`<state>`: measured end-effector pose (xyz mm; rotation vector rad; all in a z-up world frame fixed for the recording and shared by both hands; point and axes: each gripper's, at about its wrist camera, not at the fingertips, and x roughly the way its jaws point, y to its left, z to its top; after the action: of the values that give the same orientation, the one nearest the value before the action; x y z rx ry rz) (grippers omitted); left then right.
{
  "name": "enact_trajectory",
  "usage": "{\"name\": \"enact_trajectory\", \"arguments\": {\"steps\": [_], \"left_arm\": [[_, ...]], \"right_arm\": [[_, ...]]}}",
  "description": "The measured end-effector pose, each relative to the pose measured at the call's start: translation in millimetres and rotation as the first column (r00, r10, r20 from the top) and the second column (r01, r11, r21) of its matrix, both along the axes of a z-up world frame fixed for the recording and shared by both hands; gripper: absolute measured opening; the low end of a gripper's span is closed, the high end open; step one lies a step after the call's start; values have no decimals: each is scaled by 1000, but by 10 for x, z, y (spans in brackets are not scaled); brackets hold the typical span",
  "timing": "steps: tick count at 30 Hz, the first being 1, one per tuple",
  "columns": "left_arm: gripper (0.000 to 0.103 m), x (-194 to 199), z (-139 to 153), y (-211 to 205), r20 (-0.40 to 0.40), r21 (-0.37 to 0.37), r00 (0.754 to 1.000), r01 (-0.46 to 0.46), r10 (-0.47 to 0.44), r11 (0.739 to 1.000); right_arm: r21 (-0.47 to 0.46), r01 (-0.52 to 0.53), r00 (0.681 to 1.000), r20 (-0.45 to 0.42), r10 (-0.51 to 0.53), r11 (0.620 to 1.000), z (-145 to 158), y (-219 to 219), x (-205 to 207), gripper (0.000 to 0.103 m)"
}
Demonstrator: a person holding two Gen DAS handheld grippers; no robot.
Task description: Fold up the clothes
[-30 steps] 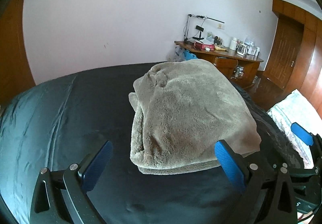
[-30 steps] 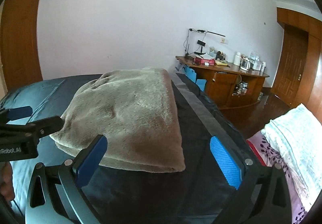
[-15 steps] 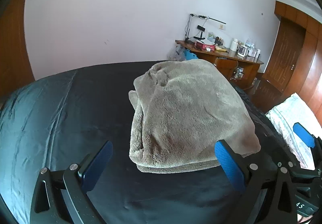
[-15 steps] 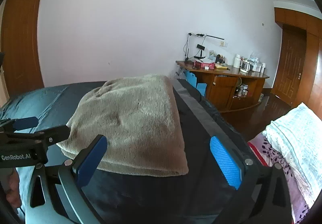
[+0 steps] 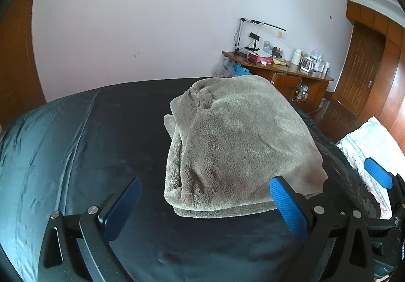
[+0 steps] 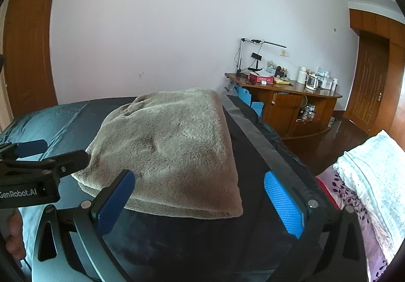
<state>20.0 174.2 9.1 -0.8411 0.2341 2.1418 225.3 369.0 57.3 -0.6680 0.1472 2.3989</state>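
Grey-brown plush fleece garment [image 5: 240, 145], already doubled into a thick stack with layered edges, lying near the right edge of the dark blue bed [image 5: 76, 145]. Left claw [image 5: 205, 203] spread wide, empty, low before the stack's near edge. Right claw [image 6: 200, 201] also spread wide and empty, near the stack's right corner. Fits either a finished fold or one more fold to come. If folding again: pinch all layers together at two corners, lift evenly, align edges.

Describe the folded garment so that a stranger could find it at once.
Look at the bed with the dark sheet. On it lies a folded taupe fleece garment, just ahead of both open claws. It is the only fluffy, pale thing on that smooth sheet.
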Motion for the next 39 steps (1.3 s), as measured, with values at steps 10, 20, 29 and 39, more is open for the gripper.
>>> {"name": "enact_trajectory", "arguments": {"steps": [10, 20, 29, 39], "left_arm": [[103, 9, 12, -12, 0, 6, 1000, 0, 0, 1000], [103, 21, -5, 6, 4, -2, 1000, 11, -11, 1000], [103, 65, -10, -4, -56, -2, 998, 6, -6, 1000], [103, 89, 10, -6, -83, 0, 997, 9, -9, 1000]], "right_arm": [[8, -10, 1000, -5, 10, 1000, 36, -52, 3, 102], [2, -10, 1000, 5, 10, 1000, 4, -57, -34, 102], [-7, -11, 1000, 14, 12, 1000, -41, -56, -59, 102], [-7, -13, 1000, 21, 13, 1000, -61, -58, -91, 102]]}}
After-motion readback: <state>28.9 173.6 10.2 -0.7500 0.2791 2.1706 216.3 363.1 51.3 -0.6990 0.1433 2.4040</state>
